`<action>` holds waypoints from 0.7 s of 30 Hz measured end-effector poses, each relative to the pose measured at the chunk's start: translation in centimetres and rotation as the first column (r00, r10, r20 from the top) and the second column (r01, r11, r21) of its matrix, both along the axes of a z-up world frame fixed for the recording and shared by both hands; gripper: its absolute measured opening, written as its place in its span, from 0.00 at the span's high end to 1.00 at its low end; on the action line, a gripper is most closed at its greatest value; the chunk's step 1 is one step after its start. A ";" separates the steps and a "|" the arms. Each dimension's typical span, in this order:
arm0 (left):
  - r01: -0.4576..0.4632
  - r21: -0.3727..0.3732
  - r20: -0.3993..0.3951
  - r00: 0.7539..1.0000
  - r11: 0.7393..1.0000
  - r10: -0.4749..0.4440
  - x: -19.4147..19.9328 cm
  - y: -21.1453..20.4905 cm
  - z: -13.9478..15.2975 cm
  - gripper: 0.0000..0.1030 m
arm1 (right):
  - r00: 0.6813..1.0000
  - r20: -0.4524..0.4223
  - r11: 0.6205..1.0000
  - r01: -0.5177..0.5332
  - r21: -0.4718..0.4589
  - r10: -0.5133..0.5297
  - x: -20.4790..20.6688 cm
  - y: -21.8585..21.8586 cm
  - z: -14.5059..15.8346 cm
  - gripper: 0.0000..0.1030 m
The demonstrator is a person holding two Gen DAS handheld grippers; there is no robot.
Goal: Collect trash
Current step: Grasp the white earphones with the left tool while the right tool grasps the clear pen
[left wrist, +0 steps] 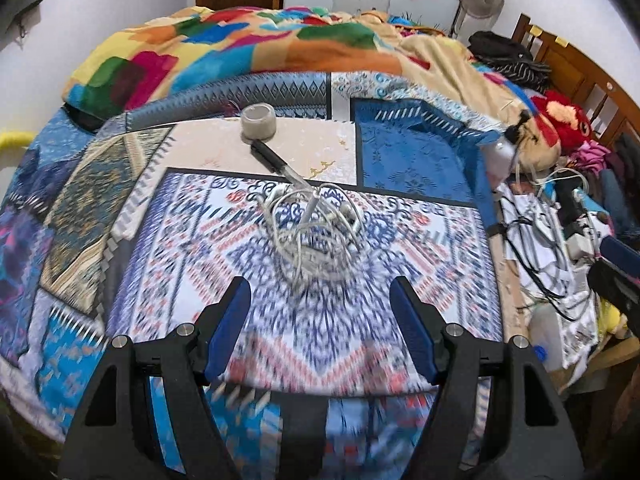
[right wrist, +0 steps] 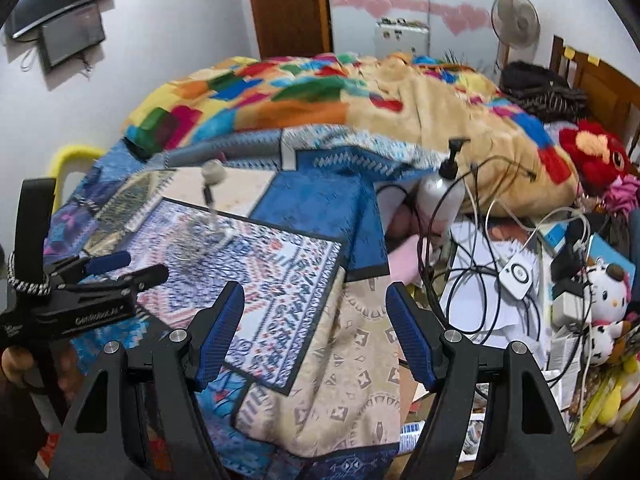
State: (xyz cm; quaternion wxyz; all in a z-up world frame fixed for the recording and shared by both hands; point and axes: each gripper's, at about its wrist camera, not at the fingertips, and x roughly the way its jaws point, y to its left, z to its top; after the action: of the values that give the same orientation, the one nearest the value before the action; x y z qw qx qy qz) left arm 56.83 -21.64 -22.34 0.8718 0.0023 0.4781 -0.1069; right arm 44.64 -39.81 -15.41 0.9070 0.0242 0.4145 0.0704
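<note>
Left gripper: we are holding the left gripper (left wrist: 318,300) over the patterned bedspread (left wrist: 304,344), its jaws standing wide apart with nothing between them.
Right gripper: our right gripper (right wrist: 316,308) is hanging over the right edge of the bed, jaws also spread wide and gripping nothing.
Trash: a tangle of white earphone cord (left wrist: 316,232) is lying just beyond the left fingertips; a black pen (left wrist: 276,160) is lying past it with its far end by a roll of tape (left wrist: 258,120) (both look blurred in the right view).
Edges: the bedspread is dropping off at the right side, where black cables (right wrist: 452,276), papers and a white pump bottle (right wrist: 442,196) are crowding the gap beside the bed.
Open room: we are seeing bare cloth to the left and near side of the cord; the far side is piled with a colourful blanket (left wrist: 224,52).
Room: a standing fan (right wrist: 514,16) and a wooden door are standing at the far wall, with plush toys heaped at the right.
</note>
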 end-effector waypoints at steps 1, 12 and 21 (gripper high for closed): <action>0.003 0.012 0.004 1.000 1.000 -0.003 0.8 -0.3 -0.7 0.31 | 1.000 -0.007 1.000 0.005 0.001 -0.005 0.4 -0.1 -0.5 0.32; 0.079 0.059 0.090 0.992 0.995 -0.084 3.1 -1.6 -3.1 0.62 | 0.999 -0.031 1.000 -0.019 -0.004 0.019 3.5 1.0 -2.6 0.32; 0.090 -0.041 0.113 0.990 0.995 -0.085 1.7 0.7 -1.2 0.93 | 0.998 -0.007 0.998 -0.064 0.022 0.064 5.2 3.0 -1.8 0.32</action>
State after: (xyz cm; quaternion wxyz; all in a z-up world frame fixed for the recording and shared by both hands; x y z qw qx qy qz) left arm 58.49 -20.94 -23.50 0.8913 0.0091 0.4257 -0.1558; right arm 49.85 -36.80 -17.23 0.9022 0.0213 0.4180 0.1040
